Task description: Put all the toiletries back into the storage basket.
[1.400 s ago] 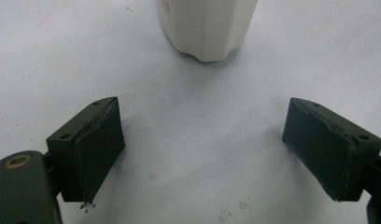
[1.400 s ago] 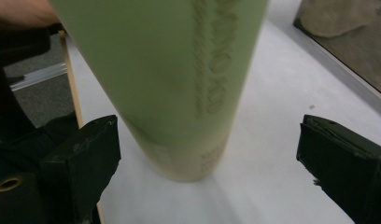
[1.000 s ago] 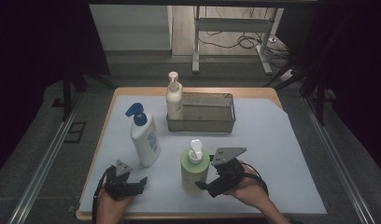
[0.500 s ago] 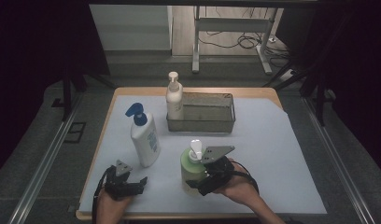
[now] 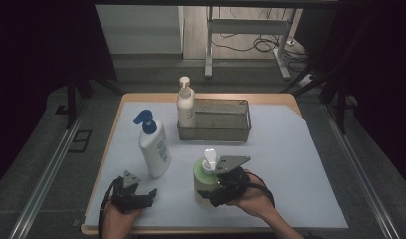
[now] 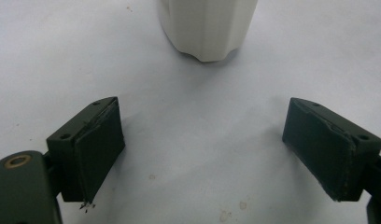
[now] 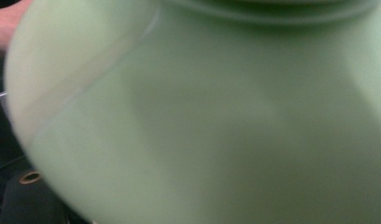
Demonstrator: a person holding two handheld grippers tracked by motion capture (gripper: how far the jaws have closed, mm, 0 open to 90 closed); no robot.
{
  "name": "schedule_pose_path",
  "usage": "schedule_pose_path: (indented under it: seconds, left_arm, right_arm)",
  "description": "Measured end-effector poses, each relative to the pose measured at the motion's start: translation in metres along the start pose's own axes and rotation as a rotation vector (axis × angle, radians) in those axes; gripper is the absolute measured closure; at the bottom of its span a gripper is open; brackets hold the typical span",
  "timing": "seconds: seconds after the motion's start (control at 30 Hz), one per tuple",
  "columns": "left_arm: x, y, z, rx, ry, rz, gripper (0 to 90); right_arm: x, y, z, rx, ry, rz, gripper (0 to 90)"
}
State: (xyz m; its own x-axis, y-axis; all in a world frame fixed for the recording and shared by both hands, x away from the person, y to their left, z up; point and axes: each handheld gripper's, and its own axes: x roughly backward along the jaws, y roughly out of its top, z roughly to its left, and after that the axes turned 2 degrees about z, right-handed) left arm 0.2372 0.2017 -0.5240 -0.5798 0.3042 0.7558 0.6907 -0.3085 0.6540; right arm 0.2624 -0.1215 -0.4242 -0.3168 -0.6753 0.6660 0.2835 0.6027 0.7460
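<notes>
The step in hand looks like taking hold of the green pump bottle [image 5: 206,183], which stands upright near the front edge of the table [image 5: 290,149]. The right gripper [image 5: 222,188] is at its side, and its jaws have just been closing around the body; whether the pads already press on it is hard to judge, since the close view is blurred. The left gripper [image 6: 202,154] rests spread and empty near the front-left corner, facing the white bottle [image 5: 153,149]. Next comes a firm squeeze, then a straight lift.
</notes>
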Motion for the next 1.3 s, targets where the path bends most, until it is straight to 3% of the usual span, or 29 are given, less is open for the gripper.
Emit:
schedule_pose_path:
  seconds: [0.43, 1.3]
  left_arm:
    - [0.0, 0.0, 0.0, -0.003, 0.0, -0.001, 12.1]
    - [0.0, 0.0, 0.0, -0.003, 0.0, -0.002, 12.1]
  right_arm:
    - [0.011, 0.008, -0.018, -0.044, -0.076, -0.023, 12.6]
    - [0.013, 0.034, -0.066, -0.122, -0.199, -0.039, 12.7]
